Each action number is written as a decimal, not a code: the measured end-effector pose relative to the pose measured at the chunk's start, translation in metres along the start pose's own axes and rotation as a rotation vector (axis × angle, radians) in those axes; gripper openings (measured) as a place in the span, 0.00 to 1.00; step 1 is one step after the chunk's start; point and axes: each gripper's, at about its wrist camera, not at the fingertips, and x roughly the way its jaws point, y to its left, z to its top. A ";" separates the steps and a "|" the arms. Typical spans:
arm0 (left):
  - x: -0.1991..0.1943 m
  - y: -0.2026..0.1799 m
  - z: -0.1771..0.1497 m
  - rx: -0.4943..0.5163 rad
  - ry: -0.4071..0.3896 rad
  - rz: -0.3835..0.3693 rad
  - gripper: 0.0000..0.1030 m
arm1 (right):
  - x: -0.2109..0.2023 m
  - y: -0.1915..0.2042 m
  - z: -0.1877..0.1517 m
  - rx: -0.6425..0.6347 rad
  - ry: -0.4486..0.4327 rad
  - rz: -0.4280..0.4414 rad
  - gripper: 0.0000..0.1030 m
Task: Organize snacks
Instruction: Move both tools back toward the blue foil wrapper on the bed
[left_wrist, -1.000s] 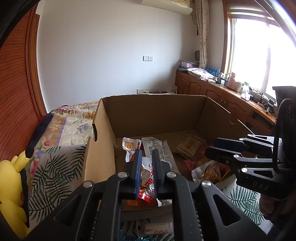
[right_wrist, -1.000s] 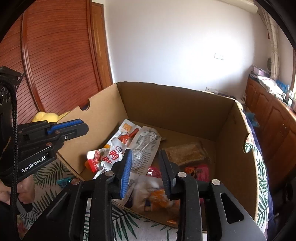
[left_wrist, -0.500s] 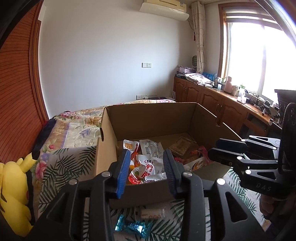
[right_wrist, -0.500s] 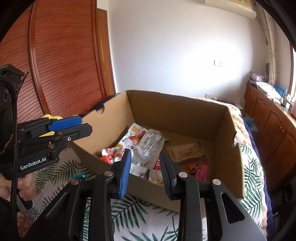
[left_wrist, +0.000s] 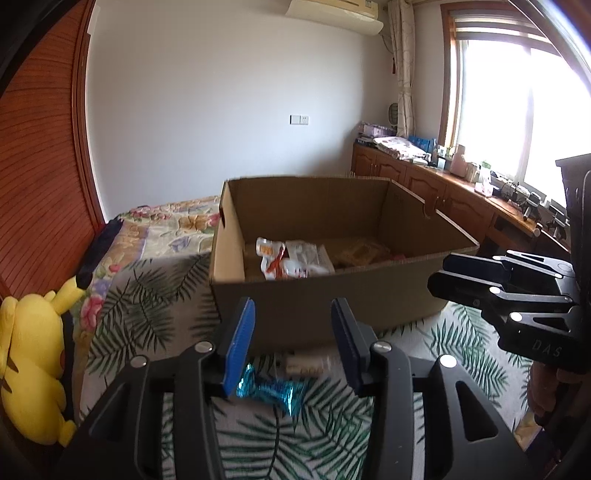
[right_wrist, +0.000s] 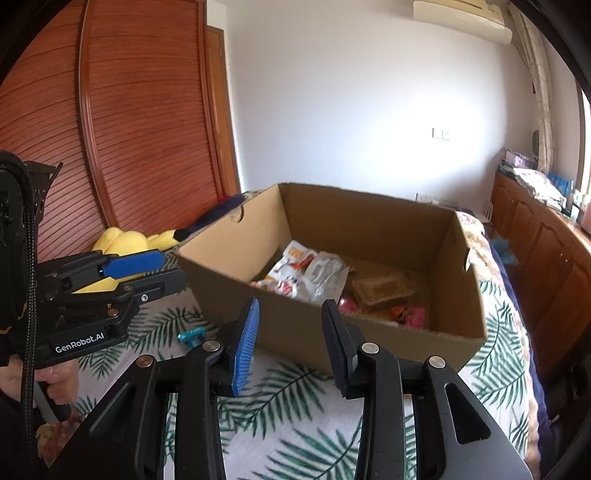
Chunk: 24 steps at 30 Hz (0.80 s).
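Left wrist view: the left gripper stands with its jaws opening and nothing between the pads. Just beyond and below its fingertips lie two loose snacks on the leaf-print bedspread: a blue foil candy nearest the blue pad, and a pale small packet just past it, touching neither finger. Ahead of the gripper sits the cardboard box, open-topped, with white snack packets inside toward its left side and a brown packet (blurred) to their right. A yellow plush toy lies well off to the gripper's left.

Right wrist view: the right gripper has a narrower gap, jaws opening, empty. The box stands directly ahead of it; pink wrappers lie in the near right corner. The blue candy lies to its left, near the left gripper.
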 end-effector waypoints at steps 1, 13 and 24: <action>0.001 0.000 -0.004 0.000 0.007 0.002 0.44 | 0.001 0.001 -0.003 0.000 0.004 0.000 0.35; 0.038 0.002 -0.048 -0.001 0.137 0.040 0.56 | 0.014 0.015 -0.032 -0.013 0.062 0.006 0.43; 0.073 0.015 -0.061 -0.051 0.219 0.071 0.56 | 0.038 0.020 -0.040 -0.030 0.103 0.022 0.43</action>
